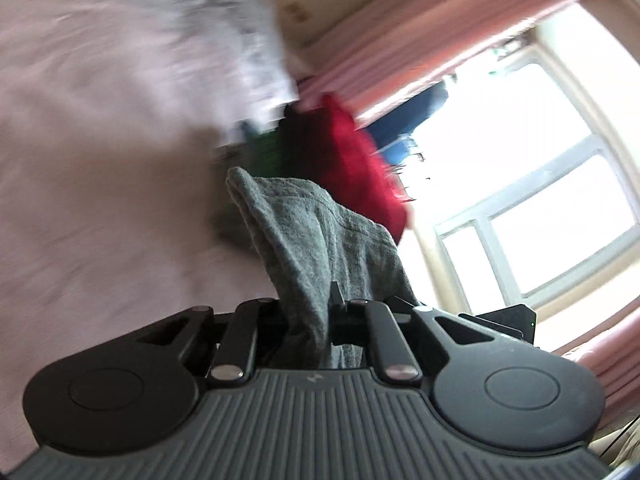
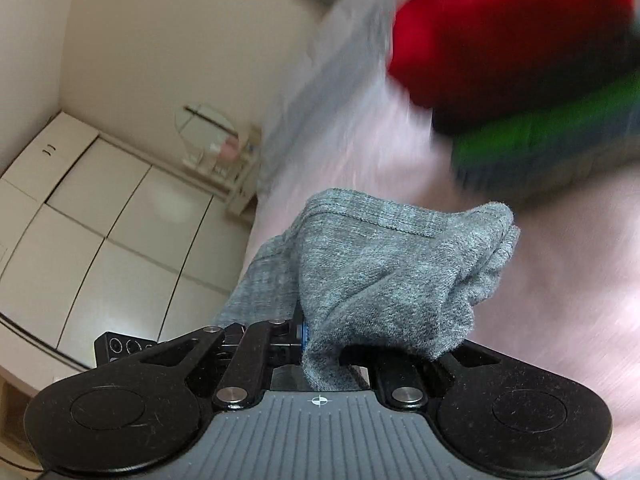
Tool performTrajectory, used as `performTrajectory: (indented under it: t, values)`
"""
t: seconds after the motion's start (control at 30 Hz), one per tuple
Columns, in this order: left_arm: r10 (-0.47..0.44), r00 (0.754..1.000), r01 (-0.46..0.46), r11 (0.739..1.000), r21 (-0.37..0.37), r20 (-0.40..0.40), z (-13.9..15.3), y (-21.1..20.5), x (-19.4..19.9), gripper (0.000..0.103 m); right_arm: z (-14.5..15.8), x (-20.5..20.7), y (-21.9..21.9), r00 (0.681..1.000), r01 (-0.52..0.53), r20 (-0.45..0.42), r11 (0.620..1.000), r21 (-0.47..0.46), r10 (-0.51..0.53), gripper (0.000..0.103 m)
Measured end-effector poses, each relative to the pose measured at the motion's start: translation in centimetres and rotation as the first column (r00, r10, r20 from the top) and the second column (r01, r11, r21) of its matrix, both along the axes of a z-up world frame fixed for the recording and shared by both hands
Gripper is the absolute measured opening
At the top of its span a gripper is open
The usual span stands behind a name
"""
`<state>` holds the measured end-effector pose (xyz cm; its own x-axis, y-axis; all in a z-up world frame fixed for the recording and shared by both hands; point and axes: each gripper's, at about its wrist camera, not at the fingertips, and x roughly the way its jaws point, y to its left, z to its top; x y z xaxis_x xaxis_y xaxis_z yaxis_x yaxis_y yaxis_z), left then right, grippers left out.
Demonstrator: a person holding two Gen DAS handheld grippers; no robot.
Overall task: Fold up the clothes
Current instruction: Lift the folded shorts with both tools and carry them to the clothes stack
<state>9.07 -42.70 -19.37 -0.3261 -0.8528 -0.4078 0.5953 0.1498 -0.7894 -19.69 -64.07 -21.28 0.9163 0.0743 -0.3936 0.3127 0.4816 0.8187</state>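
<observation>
- A grey garment (image 1: 320, 240) is being gripped at one bunched edge by the left gripper (image 1: 332, 316), its fingers clenched on the cloth.
- Another bunched part of what is judged to be the same garment (image 2: 384, 264) is being pinched by the right gripper (image 2: 320, 344), with a stitched hem showing on top.
- The garment is being held up off a pale pink bed cover (image 1: 80, 200); how far it is folded cannot be told.
- A slip is being risked: the cloth is being held in thick wads, so a layer could be pulled free and the edges left uneven.
- A stack of clothes, red (image 2: 500, 32) over green (image 2: 540, 136), is lying on the far right of the cover, near enough to be knocked over by a swung garment.
- Both views are being blurred by motion, so finer folds cannot be judged.
- Bright daylight is being let in through a window (image 1: 540, 220) on the right, framed by pink curtains (image 1: 420, 40).
- White cabinets (image 2: 100, 220) and a small shelf with a round mirror (image 2: 208, 128) are being shown on the left.
</observation>
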Motion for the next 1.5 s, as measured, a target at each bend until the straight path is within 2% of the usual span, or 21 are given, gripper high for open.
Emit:
performTrajectory:
  t: [0.17,0.27,0.37,0.57,0.63,0.8,0.97,1.03,1.07,1.1,1.13,1.17,1.37,1.47,1.5]
  values:
    - [-0.026,1.0,0.027,0.995,-0.096,0.008,4.5,-11.2,-3.0,0.01,6.8,-3.0,-8.3,0.999,0.045,-0.012,0.992,-0.118,-0.047,0.009]
    - [-0.026,0.999,0.03,0.991,-0.132,0.033,6.8,-17.3,-3.8,0.01,7.7,-2.5,-12.2,0.998,0.064,-0.016,0.991,-0.121,-0.067,0.009]
    - [-0.025,0.998,0.032,0.991,-0.133,0.05,8.2,-22.8,-3.3,0.01,8.5,-2.1,-16.2,0.996,0.084,-0.019,0.989,-0.124,-0.087,0.01]
    - [-0.024,0.995,0.033,0.995,-0.091,0.093,7.7,-29.5,-1.0,0.01,10.3,-1.2,-24.1,0.992,0.121,-0.027,0.984,-0.131,-0.126,0.01]
    - [-0.026,0.995,0.033,0.997,-0.07,0.097,6.7,-31.2,-0.3,0.01,9.2,-1.1,-26.0,0.991,0.121,-0.045,0.986,-0.112,-0.127,0.01]
    - [-0.04,0.997,0.041,0.999,-0.022,0.069,3.4,-32.7,0.1,0.01,6.5,-1.2,-29.8,0.987,0.115,-0.106,0.99,-0.076,-0.123,0.01]
    - [-0.045,0.995,0.046,0.999,-0.009,0.089,1.6,-32.9,0.2,0.011,4.0,-0.8,-31.4,0.982,0.103,-0.152,0.993,-0.051,-0.11,0.01]
    - [-0.031,0.997,0.032,0.999,-0.008,0.066,1.3,-33.2,0.9,0.014,2.8,-0.8,-31.6,0.982,0.107,-0.155,0.994,-0.035,-0.111,0.01]
    - [-0.024,0.998,0.025,1.0,-0.008,0.055,1.2,-33.3,1.3,0.018,2.2,-0.8,-31.7,0.981,0.11,-0.156,0.994,-0.027,-0.113,0.017]
    - [-0.018,0.999,0.018,1.0,-0.007,0.044,1.1,-33.5,1.7,0.026,1.7,-1.0,-31.8,0.979,0.133,-0.155,0.991,-0.01,-0.133,0.041]
    - [-0.011,0.999,0.011,1.0,-0.006,0.032,1.0,-33.6,2.1,0.029,1.2,-1.3,-31.9,0.976,0.156,-0.153,0.988,0.007,-0.153,0.049]
    - [-0.004,1.0,0.004,1.0,-0.006,0.021,0.8,-33.8,2.5,0.031,1.1,-1.7,-32.1,0.975,0.179,-0.139,0.984,0.018,-0.175,0.053]
    - [0.038,0.998,-0.038,0.999,0.0,-0.047,0.1,-34.6,4.8,0.034,1.2,-4.9,-34.0,0.939,0.335,-0.094,0.942,0.033,-0.331,0.054]
    - [0.06,0.995,-0.059,0.998,0.005,-0.081,-0.3,-35.0,6.0,0.03,0.7,-5.9,-35.1,0.928,0.37,-0.076,0.927,0.064,-0.365,0.053]
    - [0.067,0.994,-0.066,0.998,0.006,-0.092,-0.4,-35.1,6.4,0.024,0.6,-6.0,-35.2,0.926,0.375,-0.08,0.925,0.059,-0.37,0.05]
